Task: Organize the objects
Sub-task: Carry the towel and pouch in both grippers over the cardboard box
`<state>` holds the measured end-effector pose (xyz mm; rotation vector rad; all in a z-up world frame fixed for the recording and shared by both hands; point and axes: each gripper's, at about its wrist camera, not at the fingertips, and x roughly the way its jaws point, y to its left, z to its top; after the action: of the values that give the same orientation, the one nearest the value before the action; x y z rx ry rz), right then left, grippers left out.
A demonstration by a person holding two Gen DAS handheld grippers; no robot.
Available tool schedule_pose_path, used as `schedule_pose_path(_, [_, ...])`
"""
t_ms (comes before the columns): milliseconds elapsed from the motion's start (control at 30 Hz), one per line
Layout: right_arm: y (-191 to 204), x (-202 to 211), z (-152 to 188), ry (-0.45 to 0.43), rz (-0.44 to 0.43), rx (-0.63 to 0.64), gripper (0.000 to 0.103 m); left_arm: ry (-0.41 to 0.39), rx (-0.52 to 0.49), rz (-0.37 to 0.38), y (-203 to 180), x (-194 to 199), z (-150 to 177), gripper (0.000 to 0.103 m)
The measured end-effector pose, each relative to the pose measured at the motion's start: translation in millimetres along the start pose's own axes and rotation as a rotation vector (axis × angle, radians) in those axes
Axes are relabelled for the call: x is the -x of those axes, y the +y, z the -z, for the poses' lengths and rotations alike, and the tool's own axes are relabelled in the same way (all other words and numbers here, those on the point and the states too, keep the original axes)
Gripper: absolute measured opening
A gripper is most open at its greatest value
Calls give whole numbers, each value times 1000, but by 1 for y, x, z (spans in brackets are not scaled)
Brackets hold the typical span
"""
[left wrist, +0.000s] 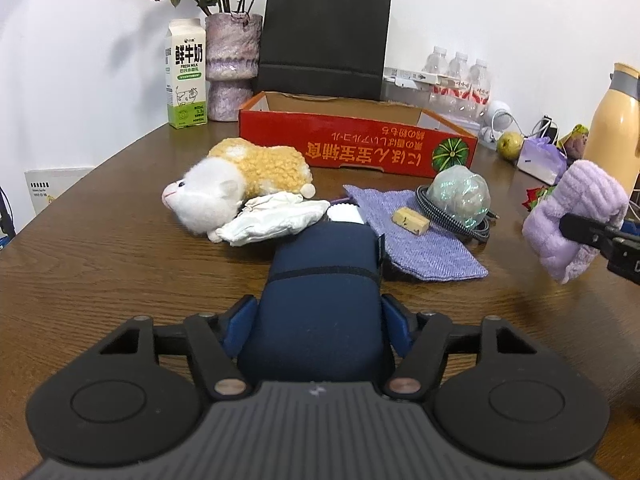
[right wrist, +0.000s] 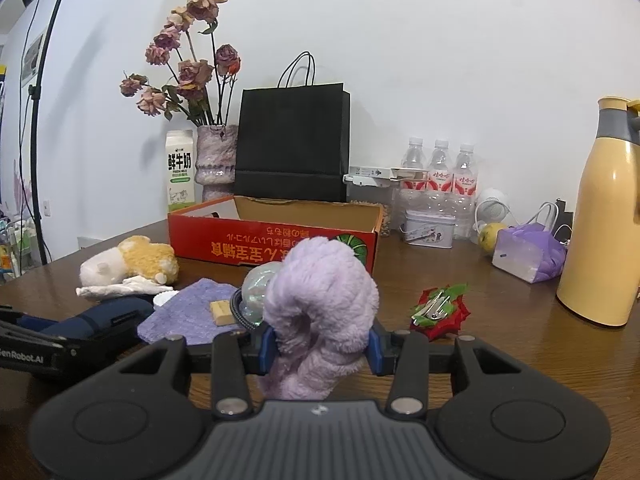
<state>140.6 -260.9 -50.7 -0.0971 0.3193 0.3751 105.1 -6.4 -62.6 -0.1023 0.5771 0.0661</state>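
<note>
While the right hand-held gripper (right wrist: pixel 320 350) sits clamped on a fluffy purple headband (right wrist: pixel 320 304) above the worktop (left wrist: pixel 100 264), the left hand-held gripper (left wrist: pixel 320 316) straddles the navy pouch (left wrist: pixel 324 292), blue pads (left wrist: pixel 240 320) at both its sides. Can't tell if they're squeezing yet. Pouch's long axis runs straight ahead toward the red box (left wrist: pixel 356 144), so left is closer.
</note>
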Motion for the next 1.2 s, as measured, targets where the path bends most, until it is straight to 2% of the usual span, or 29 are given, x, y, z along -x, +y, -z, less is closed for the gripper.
schedule_pose_path(267, [3,1,1,-3,8,14,42,-53,-19,31,-4,19,-5,64])
schedule_pose_path(567, [11,4,-9,-32,-26,0,41,-117,-17,33,-8,35,-29,64])
schedule_pose_path(867, [21,-6,-39,-70,-46,4,41,-137,-17,35,-15,26,-60,64])
schedule_pose_path(1200, [26,-34,-72,-91,-53,15,41,-183,-16,21,-25,9,-97,64])
